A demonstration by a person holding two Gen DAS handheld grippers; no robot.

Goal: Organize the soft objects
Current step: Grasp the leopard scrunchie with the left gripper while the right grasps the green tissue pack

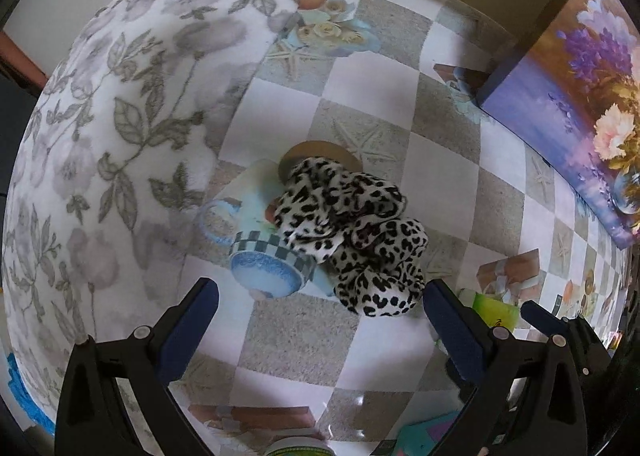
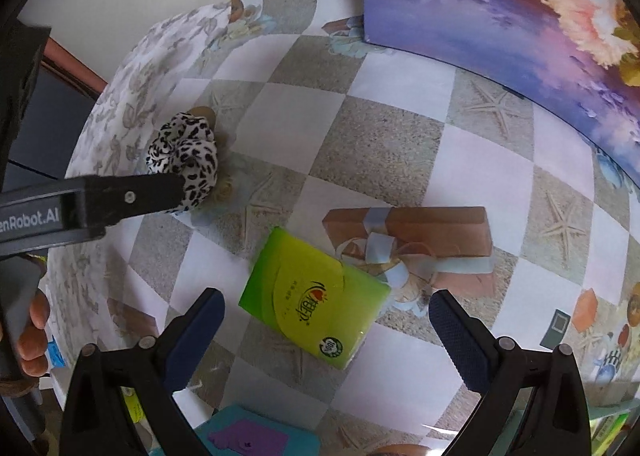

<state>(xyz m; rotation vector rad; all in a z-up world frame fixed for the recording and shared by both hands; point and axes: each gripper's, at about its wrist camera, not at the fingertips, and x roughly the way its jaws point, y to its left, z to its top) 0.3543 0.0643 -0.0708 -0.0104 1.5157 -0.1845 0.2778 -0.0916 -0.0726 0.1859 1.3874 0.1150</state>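
A leopard-print scrunchie [image 1: 352,232] lies crumpled on the checkered tablecloth [image 1: 360,79], just ahead of my left gripper [image 1: 322,288]. That gripper is open and holds nothing; its right finger is close to the scrunchie's edge. In the right wrist view the scrunchie [image 2: 186,155] sits far left, partly behind the left gripper's finger [image 2: 128,195]. A green tissue pack [image 2: 316,296] lies flat between the open fingers of my right gripper [image 2: 326,296], which is a little above it. The pack's corner [image 1: 496,310] shows beside my left gripper.
A folded floral blanket [image 1: 120,127] fills the table's left side. A flower painting [image 2: 520,15] leans at the back right. Mugs, gift boxes and starfish are only printed on the cloth. A teal and purple item [image 2: 256,436] lies at the near edge. A hand [image 2: 34,332] grips the left tool.
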